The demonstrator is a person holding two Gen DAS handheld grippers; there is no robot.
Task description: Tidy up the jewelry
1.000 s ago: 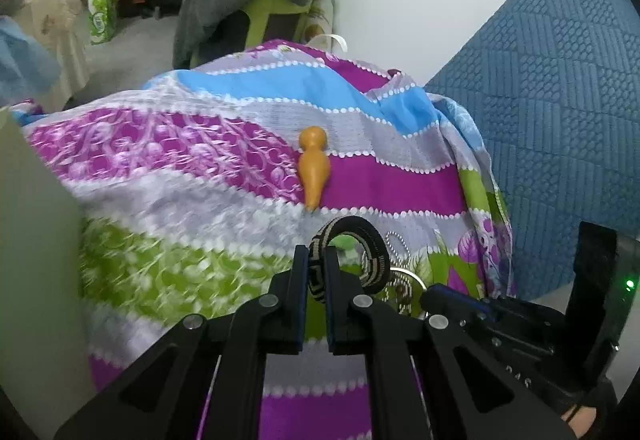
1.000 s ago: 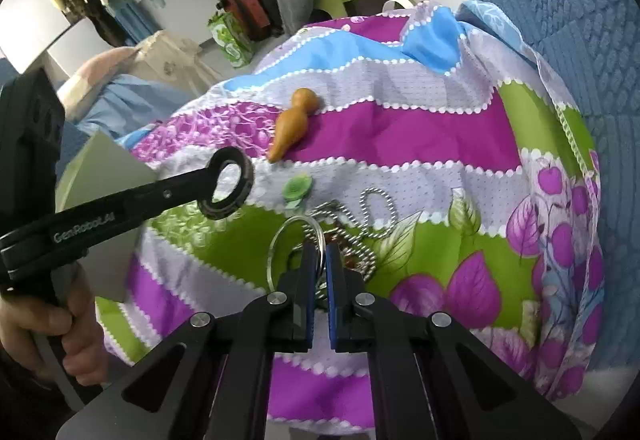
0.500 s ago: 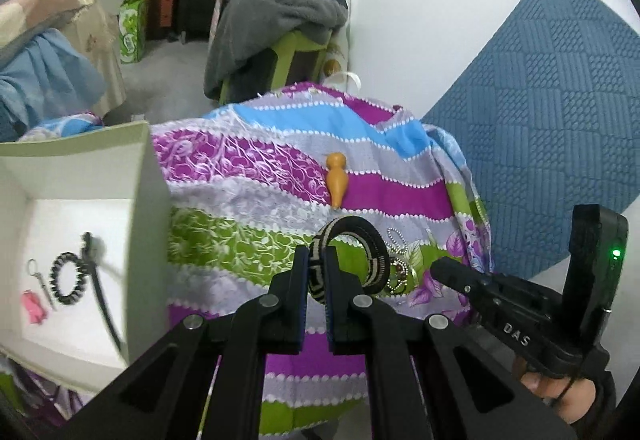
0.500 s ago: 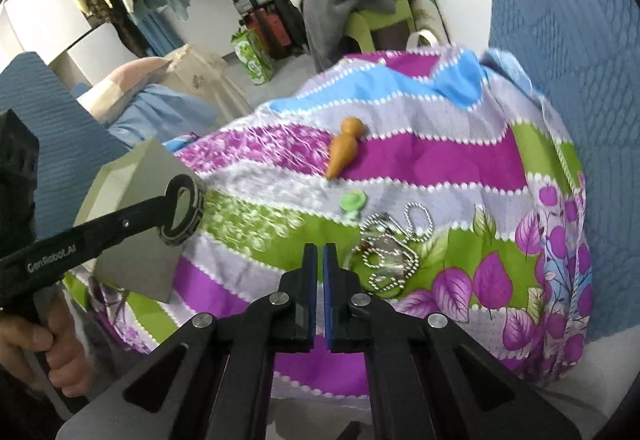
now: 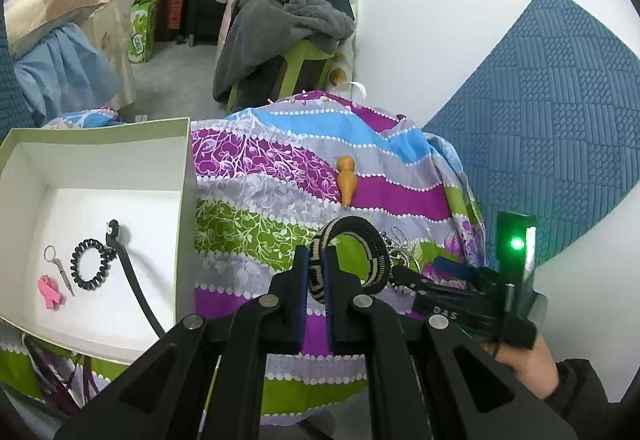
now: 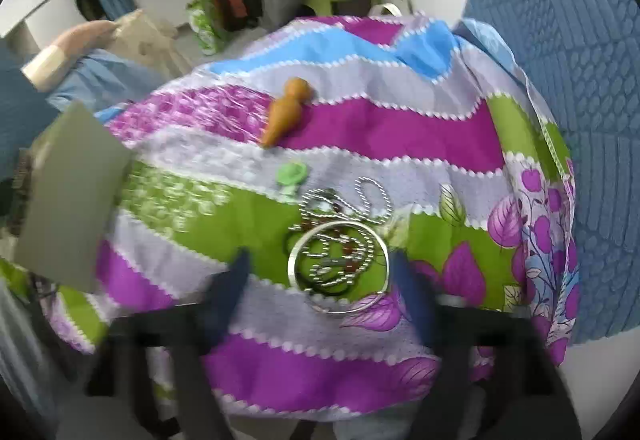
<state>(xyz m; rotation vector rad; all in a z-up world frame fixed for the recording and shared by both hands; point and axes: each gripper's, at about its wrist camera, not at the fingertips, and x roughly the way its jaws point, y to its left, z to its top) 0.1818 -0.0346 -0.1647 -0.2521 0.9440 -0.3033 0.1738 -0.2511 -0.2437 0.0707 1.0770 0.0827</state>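
Right gripper (image 6: pixel 320 280): jaws, pressed together a second ago, now opening around silver bangle (image 6: pixel 338 266); left gripper (image 5: pixel 316 272) pinching woven bangle (image 5: pixel 356 248), box (image 5: pixel 182 199) newly in view leftward.

A green stool (image 5: pixel 308 57) stands beyond the patterned cloth (image 5: pixel 280 167), heaped with grey clothes (image 5: pixel 280 15). Left of the stool sits a green bag (image 5: pixel 141 31); right of it, a blue quilted panel (image 5: pixel 560 111) leans against the wall.

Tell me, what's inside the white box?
Inside the white box lie a pink ribbon, a black spiral hair tie, a small keyring and a long black strap. The strap's far end runs out of sight.
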